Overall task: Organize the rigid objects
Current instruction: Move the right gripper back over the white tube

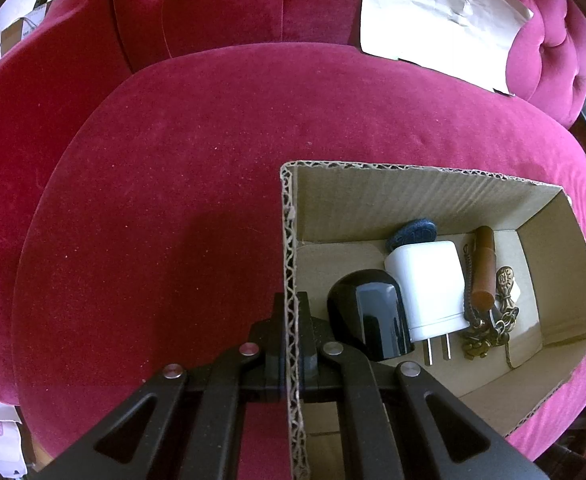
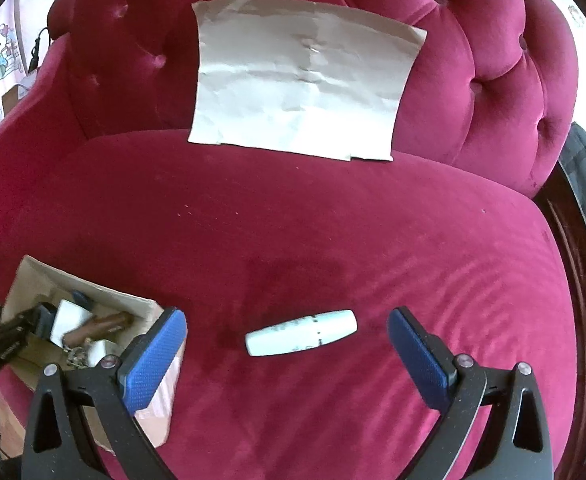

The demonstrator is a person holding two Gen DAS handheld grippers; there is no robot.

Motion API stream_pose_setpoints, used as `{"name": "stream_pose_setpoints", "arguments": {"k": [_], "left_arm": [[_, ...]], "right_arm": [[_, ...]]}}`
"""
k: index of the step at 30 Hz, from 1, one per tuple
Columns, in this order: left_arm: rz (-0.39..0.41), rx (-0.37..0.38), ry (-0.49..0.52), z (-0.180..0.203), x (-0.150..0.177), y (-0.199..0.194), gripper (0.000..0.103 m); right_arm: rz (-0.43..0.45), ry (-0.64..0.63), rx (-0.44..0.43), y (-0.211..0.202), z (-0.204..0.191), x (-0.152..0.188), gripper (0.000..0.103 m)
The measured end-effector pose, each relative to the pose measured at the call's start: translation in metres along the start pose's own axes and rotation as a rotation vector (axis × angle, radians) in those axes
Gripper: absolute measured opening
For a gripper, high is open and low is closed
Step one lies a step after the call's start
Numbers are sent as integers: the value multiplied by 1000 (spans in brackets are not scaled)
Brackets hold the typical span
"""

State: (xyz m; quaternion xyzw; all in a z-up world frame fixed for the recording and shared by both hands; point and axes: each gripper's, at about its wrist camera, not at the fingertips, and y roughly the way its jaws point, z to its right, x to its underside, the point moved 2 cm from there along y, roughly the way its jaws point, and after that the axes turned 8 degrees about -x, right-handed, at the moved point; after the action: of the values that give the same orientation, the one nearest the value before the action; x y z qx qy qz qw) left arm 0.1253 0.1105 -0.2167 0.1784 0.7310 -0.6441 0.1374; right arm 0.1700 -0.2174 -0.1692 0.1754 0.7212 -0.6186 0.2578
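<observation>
An open cardboard box (image 1: 433,204) sits on a red velvet seat. In it lie a black rounded object (image 1: 369,316), a white plug adapter (image 1: 429,284), a brown cylinder (image 1: 484,268), a blue tag (image 1: 411,234) and a brass chain piece (image 1: 493,320). My left gripper (image 1: 291,336) is shut on the box's left wall. A white tube (image 2: 301,332) lies on the seat between the fingers of my right gripper (image 2: 289,344), which is open wide and empty just above it. The box (image 2: 29,280) shows at left in the right wrist view.
A creased white paper sheet (image 2: 305,80) leans on the tufted backrest (image 2: 493,80); it also shows in the left wrist view (image 1: 433,12). A dark wooden frame edge (image 2: 581,264) runs along the right of the seat.
</observation>
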Motion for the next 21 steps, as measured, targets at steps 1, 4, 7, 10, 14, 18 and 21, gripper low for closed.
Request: {"name": "stream_pose_setpoints", "arguments": {"k": [1, 4, 7, 10, 14, 18, 21], "left_arm": [[0, 0, 1, 0, 0, 0, 3], [0, 1, 2, 0, 0, 0, 3], [-3, 6, 1, -1, -1, 1, 3], [-4, 6, -1, -1, -1, 1, 3], [-4, 6, -2, -1, -1, 1, 3], [-3, 6, -5, -2, -1, 1, 3], [-2, 4, -4, -2, -1, 1, 3]], "right_arm": [[-2, 0, -5, 3, 2, 1, 103], [-18, 0, -20, 14, 8, 8, 103], [-29, -13, -35, 24, 9, 14, 103], [-37, -16, -41, 35, 11, 21, 103], [-50, -30, -38, 45, 13, 28, 103], [-68, -29, -24, 56, 16, 31, 103], [-75, -16, -25, 63, 19, 31, 103]]}}
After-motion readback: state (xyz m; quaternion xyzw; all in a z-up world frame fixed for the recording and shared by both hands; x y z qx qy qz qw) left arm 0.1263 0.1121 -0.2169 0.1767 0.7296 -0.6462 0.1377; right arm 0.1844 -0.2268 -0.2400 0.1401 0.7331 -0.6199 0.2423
